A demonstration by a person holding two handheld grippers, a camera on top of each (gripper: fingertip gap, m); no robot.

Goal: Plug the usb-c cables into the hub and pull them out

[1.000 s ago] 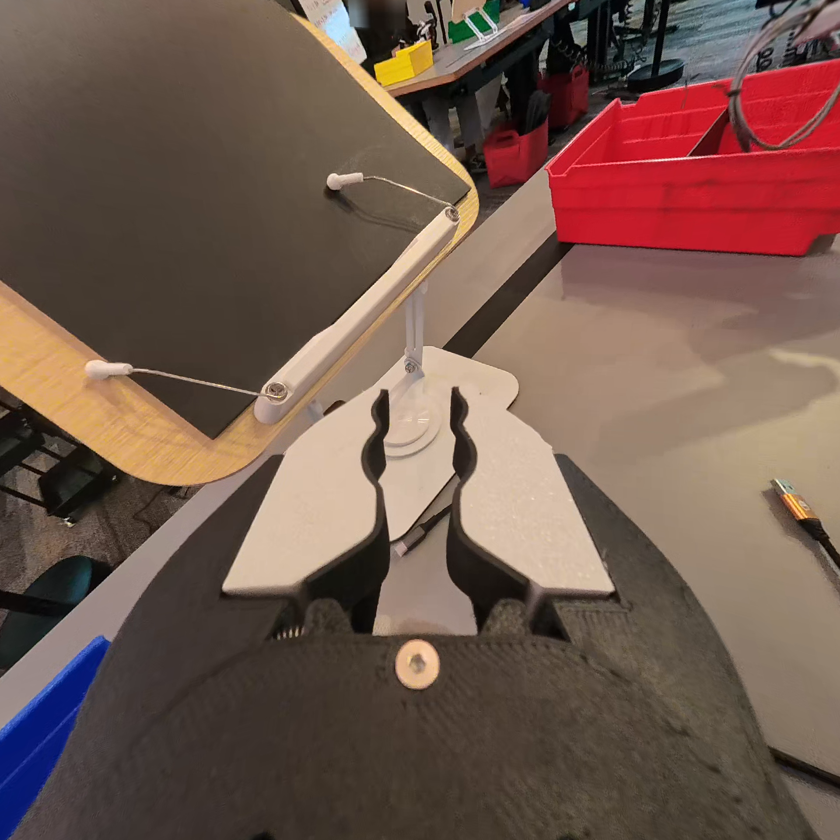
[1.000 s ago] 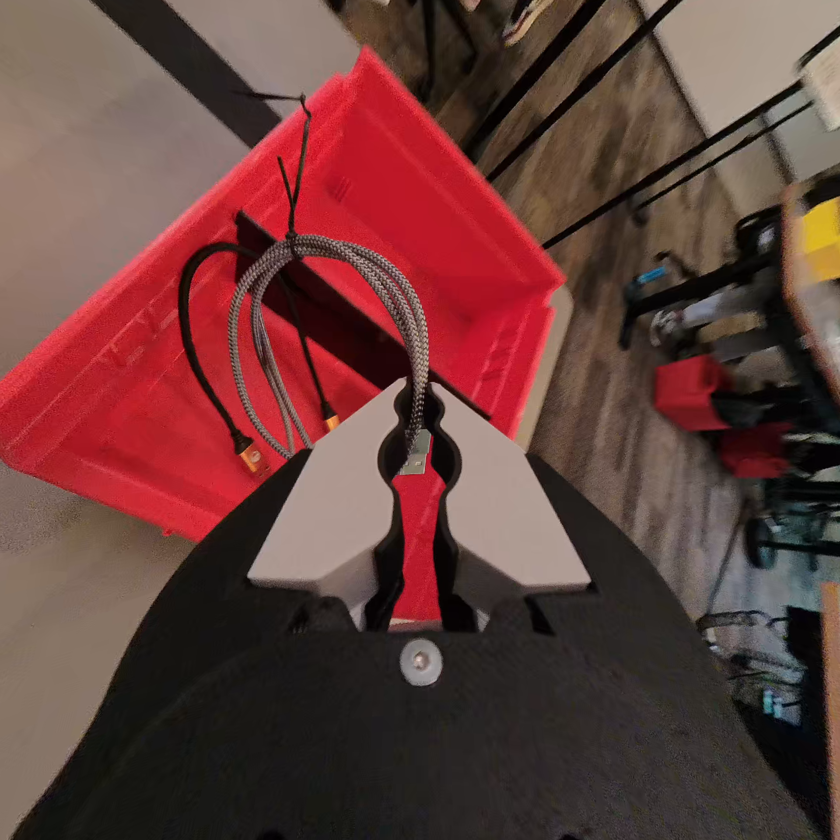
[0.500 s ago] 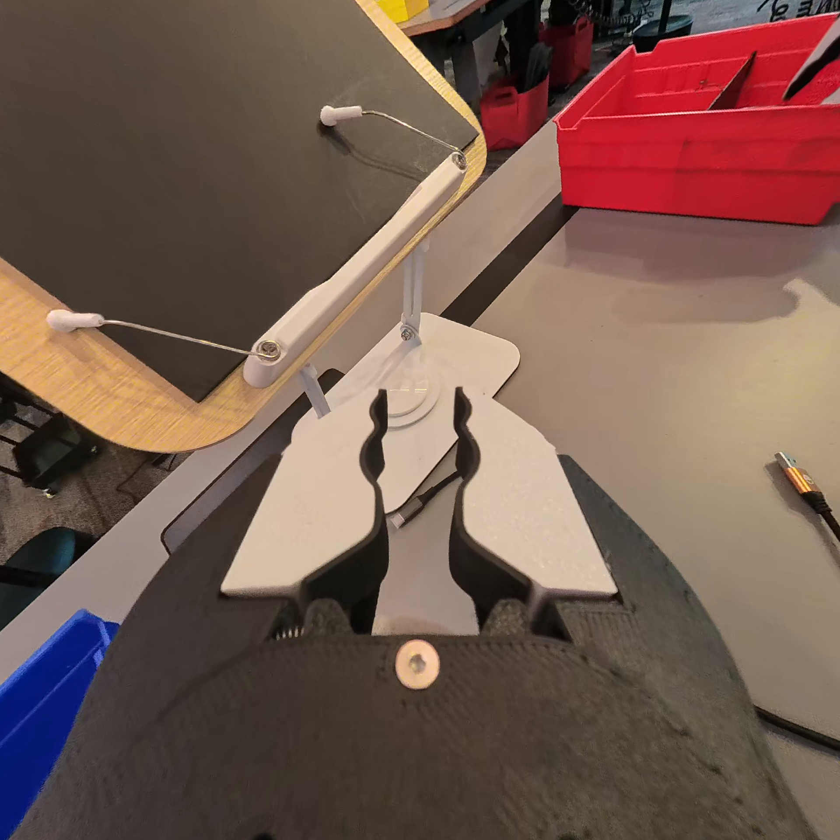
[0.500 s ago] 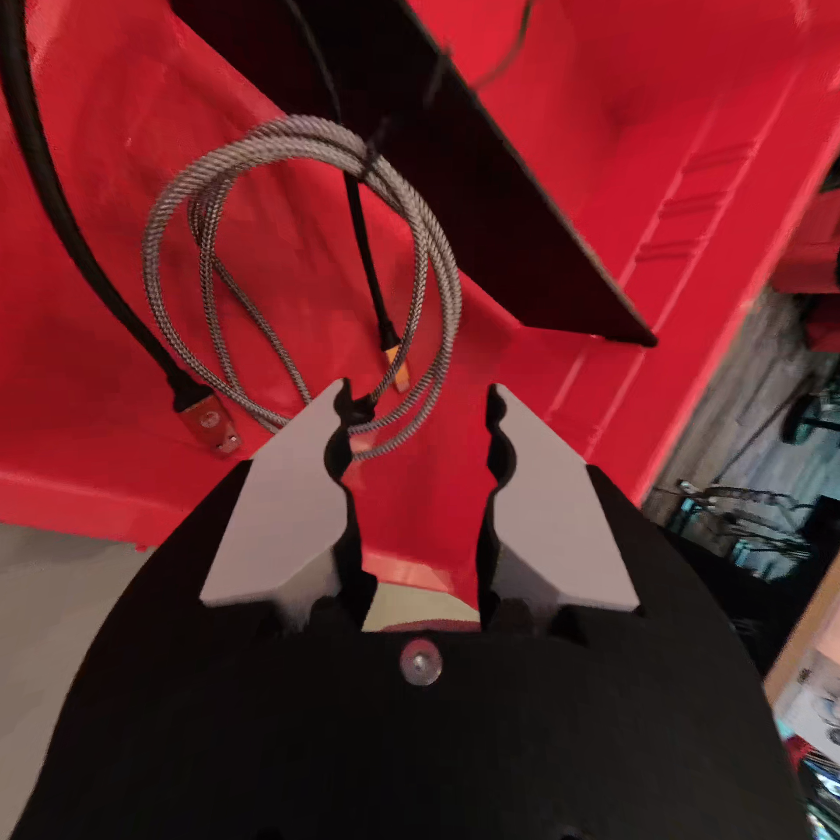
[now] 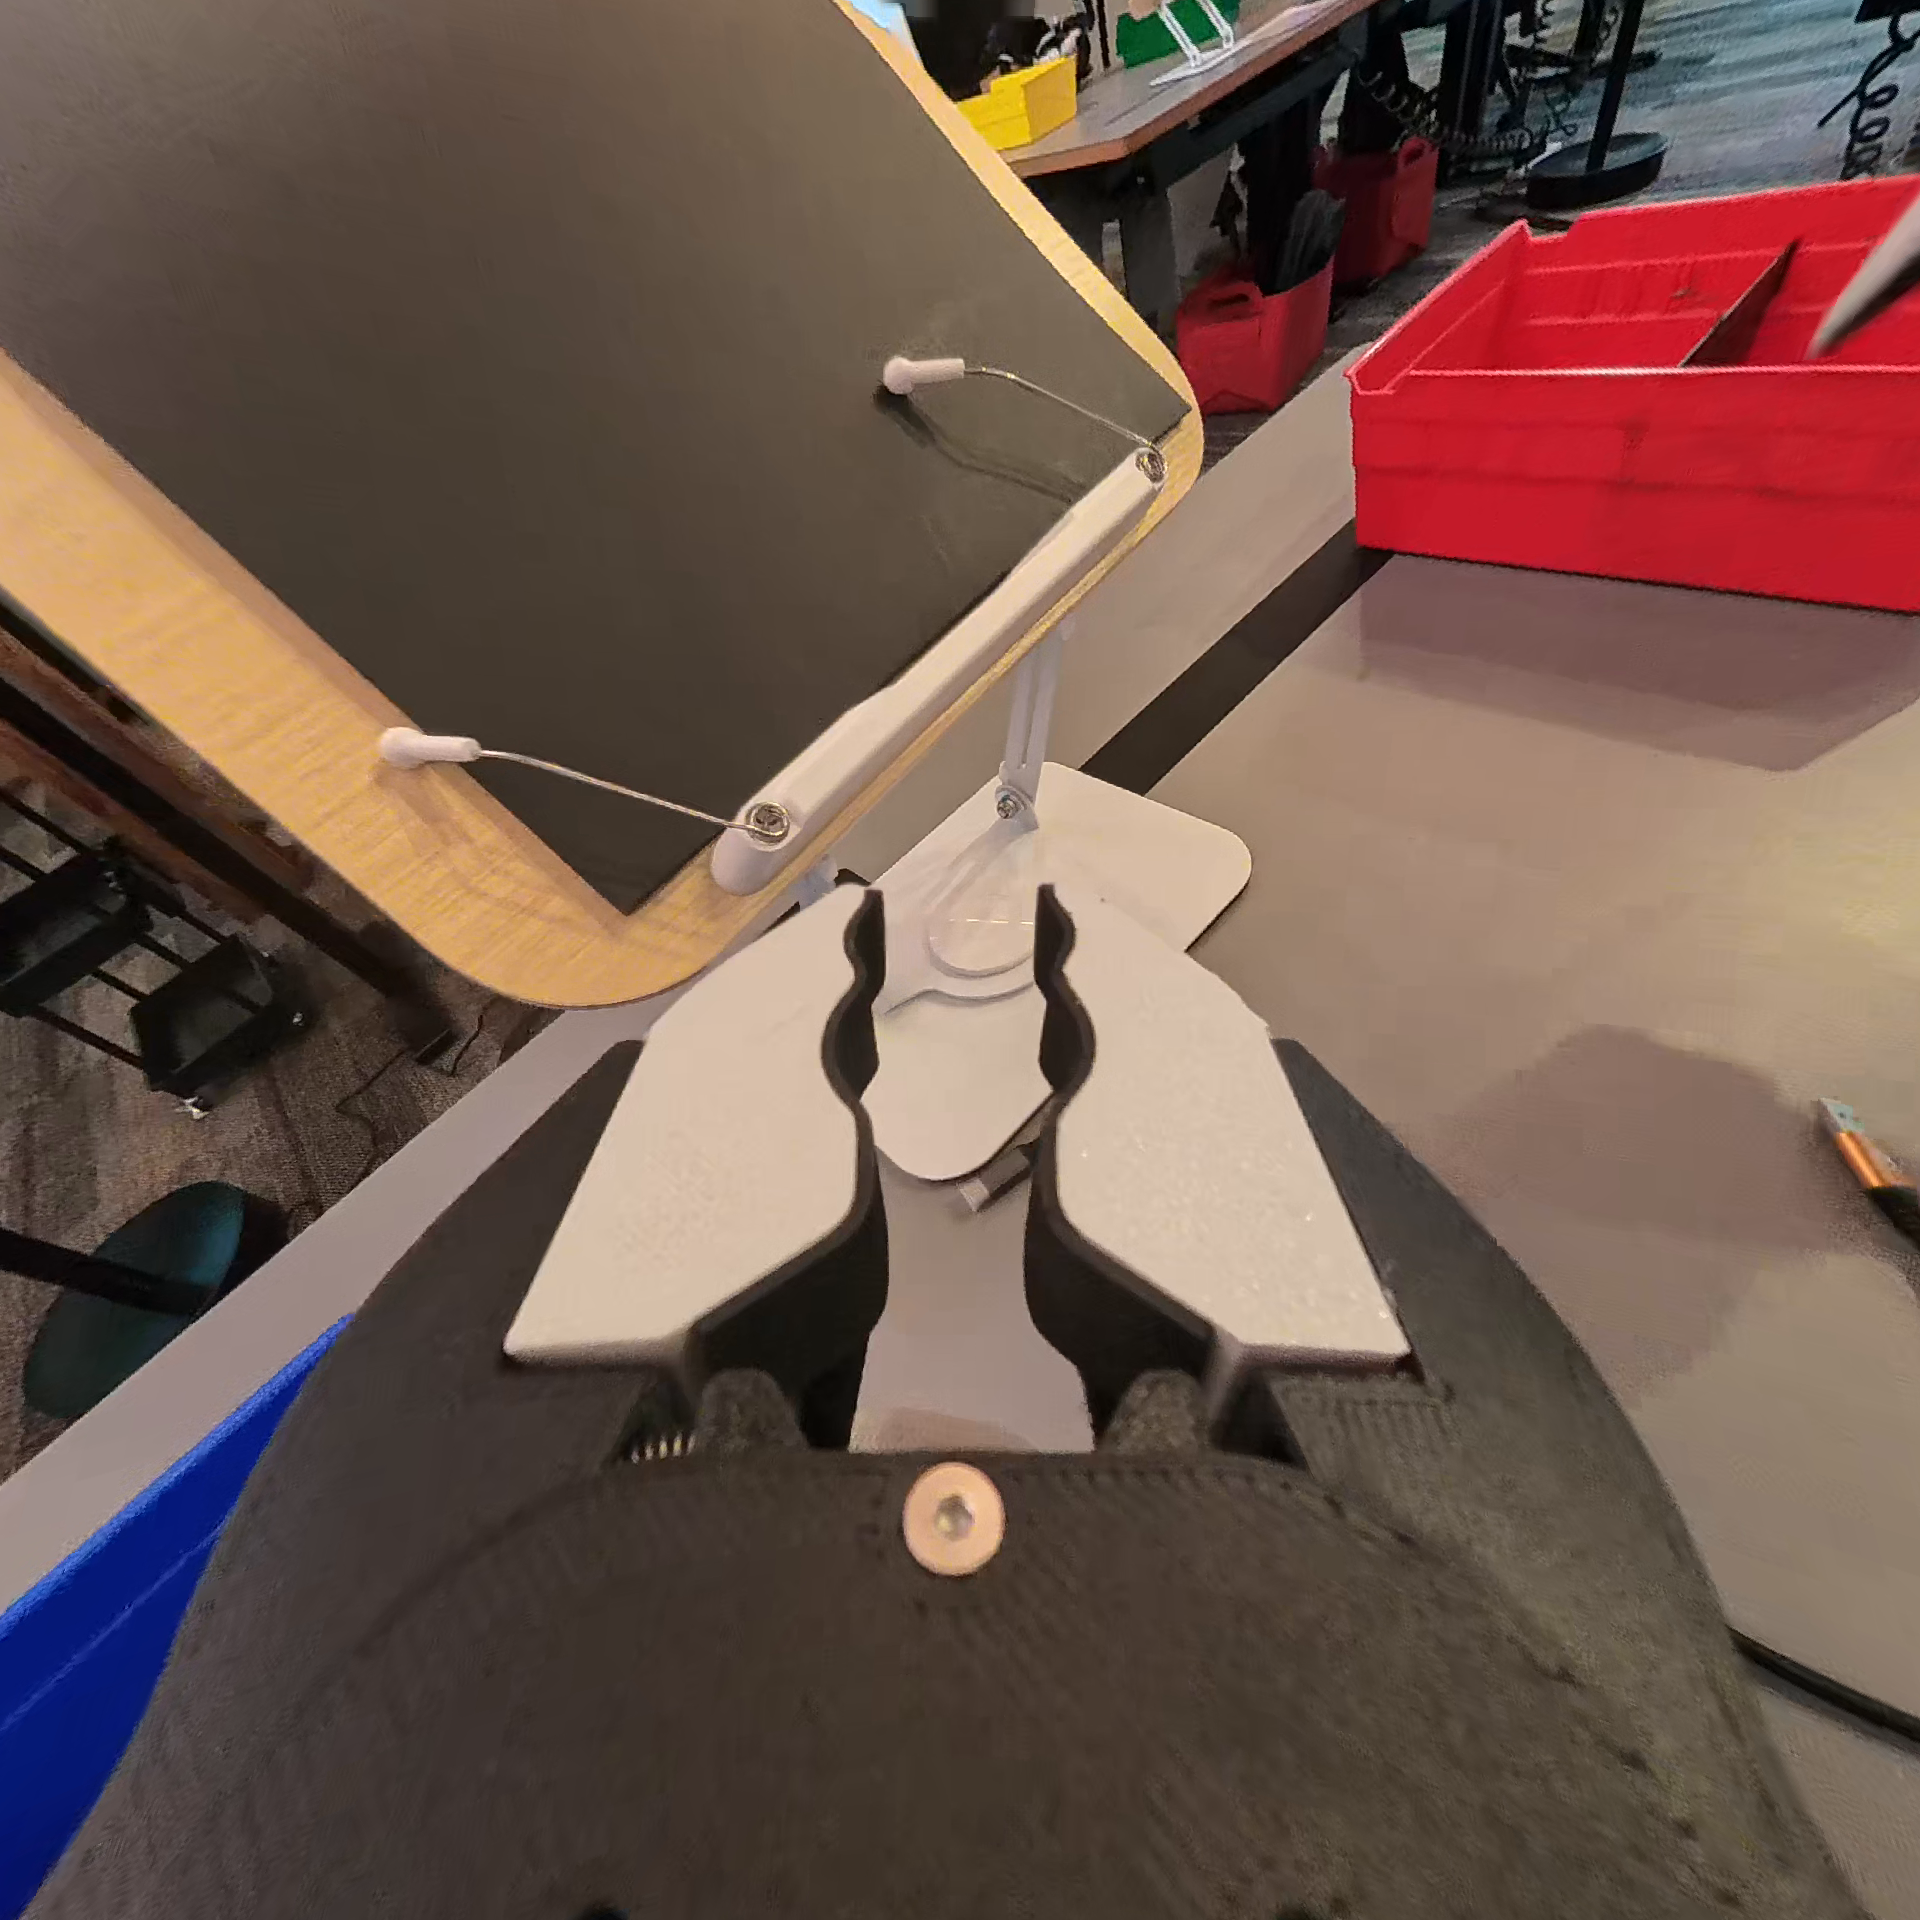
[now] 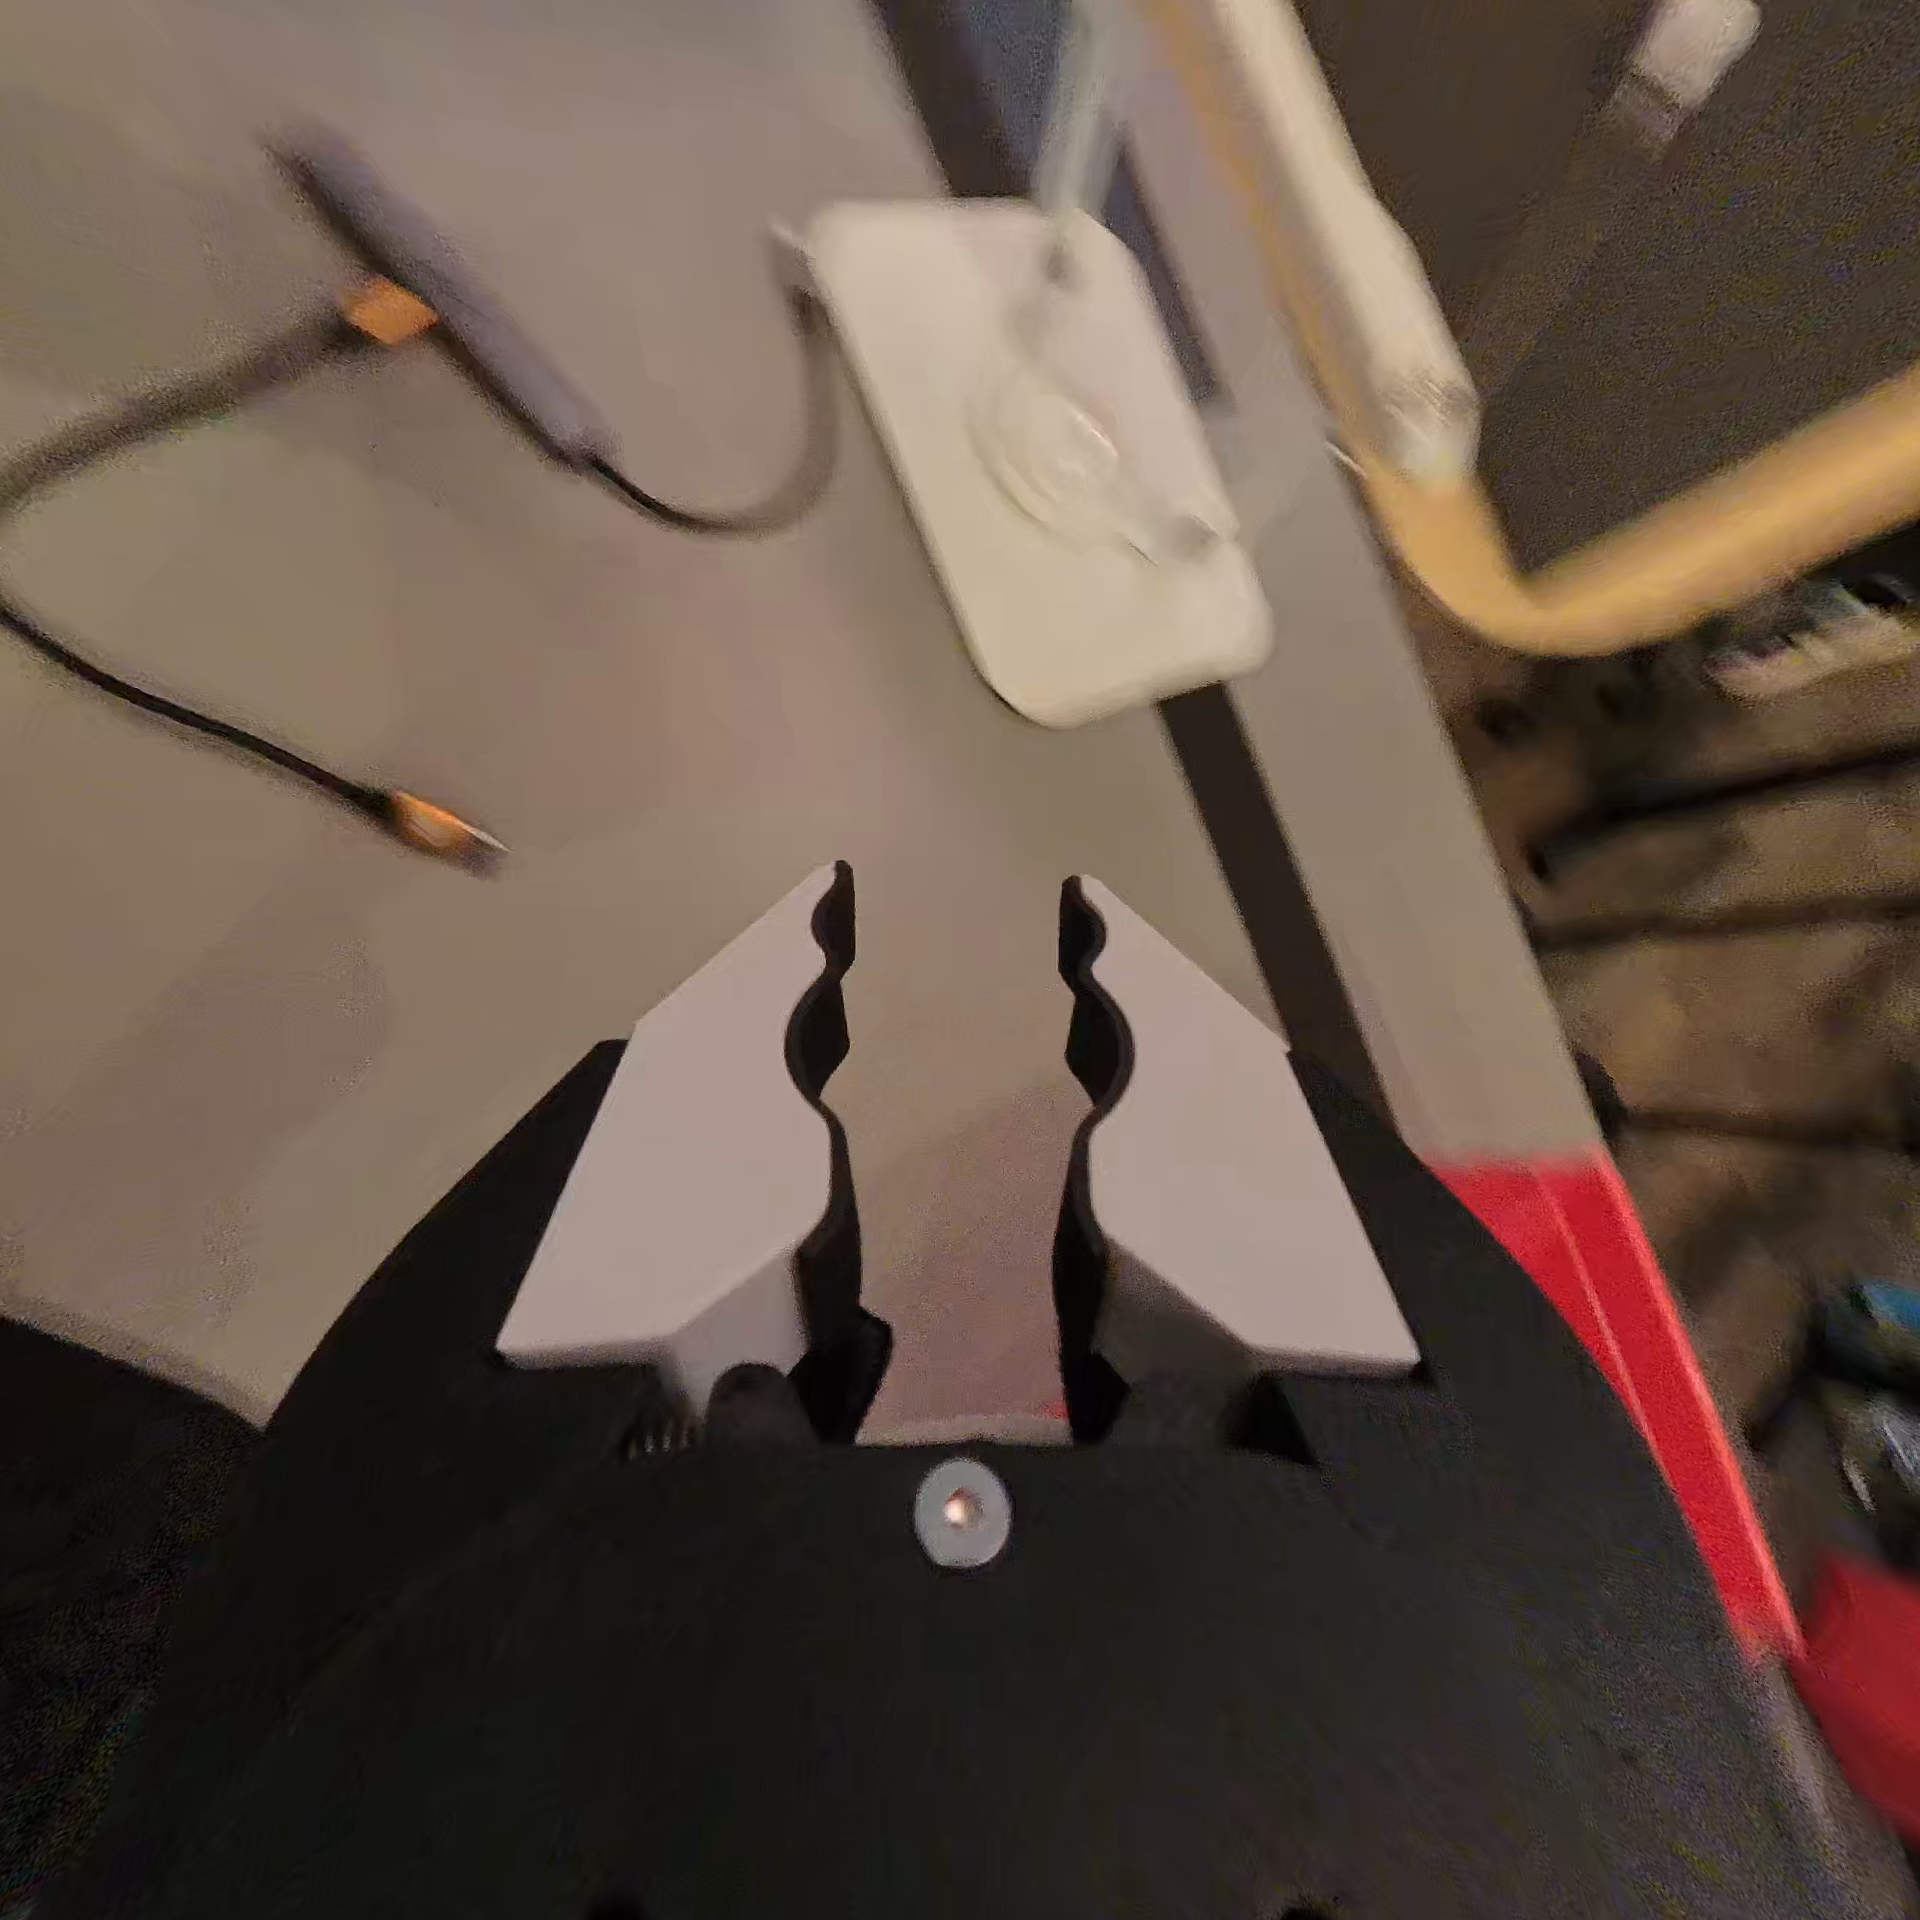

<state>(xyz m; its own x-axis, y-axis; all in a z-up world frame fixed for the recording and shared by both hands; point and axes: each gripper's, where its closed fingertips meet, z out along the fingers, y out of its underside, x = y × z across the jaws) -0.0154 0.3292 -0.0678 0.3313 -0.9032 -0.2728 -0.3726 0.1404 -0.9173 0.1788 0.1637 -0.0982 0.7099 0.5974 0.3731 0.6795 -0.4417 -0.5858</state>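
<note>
cables lie loose on the grey counter (image 6: 623, 623). one cable end (image 6: 442, 831) with an orange tip rests near the right gripper (image 6: 951, 894), and another orange end (image 6: 390, 312) lies beside a long grey thing that may be the hub (image 6: 457, 301), but it is too blurry to be sure. nothing looks plugged in, so i think plugging and pulling are both left to do. both grippers have their fingers apart and hold nothing. the left gripper (image 5: 956, 920) hangs over the white stand base (image 5: 1132, 862), with a red bin (image 5: 1621, 468) far off.
</note>
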